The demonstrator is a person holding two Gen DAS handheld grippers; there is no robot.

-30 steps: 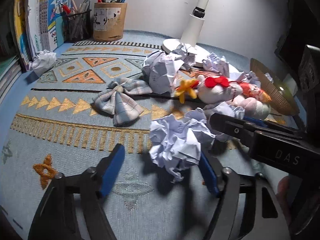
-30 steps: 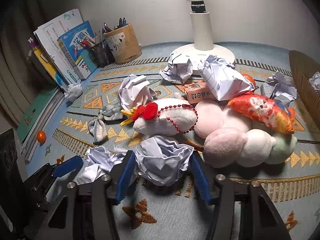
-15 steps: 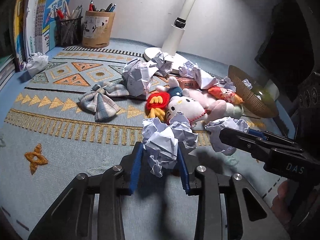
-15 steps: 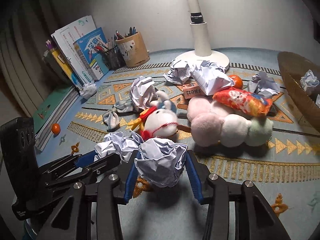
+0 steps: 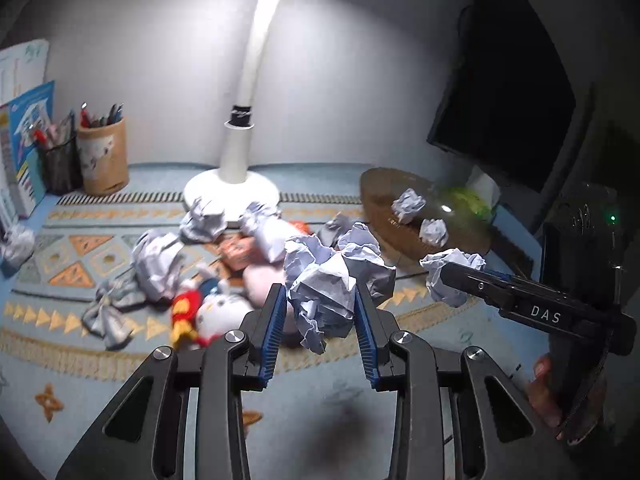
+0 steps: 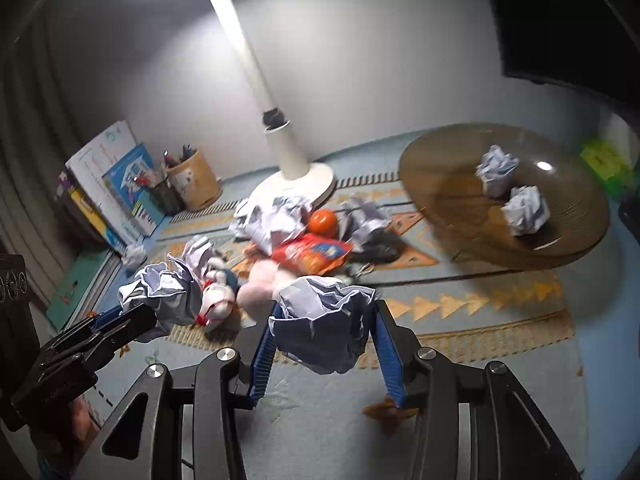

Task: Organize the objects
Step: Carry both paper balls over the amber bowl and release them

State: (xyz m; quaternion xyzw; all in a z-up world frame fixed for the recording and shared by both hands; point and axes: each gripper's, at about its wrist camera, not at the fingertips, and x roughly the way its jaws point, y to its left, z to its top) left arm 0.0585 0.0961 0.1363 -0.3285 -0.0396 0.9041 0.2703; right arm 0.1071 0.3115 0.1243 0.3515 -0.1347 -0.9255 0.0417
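My left gripper [image 5: 320,300] is shut on a crumpled white paper ball [image 5: 324,280] and holds it above the patterned mat. My right gripper [image 6: 326,320] is shut on a second crumpled paper ball [image 6: 320,336], also in the air. Each gripper shows in the other's view: the right gripper [image 5: 452,276] with its ball at the right, the left gripper [image 6: 132,316] with its ball [image 6: 164,296] at the left. A shallow brown woven basket [image 6: 440,184] lies ahead to the right, with two paper balls [image 6: 496,170] in it.
A white desk lamp [image 5: 236,184] stands at the back centre. Plush toys [image 5: 216,308], a snack bag [image 6: 312,252], an orange ball [image 6: 324,222], a checked bow [image 5: 108,316] and several more paper balls [image 5: 160,256] litter the mat. Pen holders [image 5: 104,156] and books [image 6: 108,188] line the left.
The left gripper closed on its paper ball. Both grippers then lifted their balls off the mat and swung right, so the basket came into full view.
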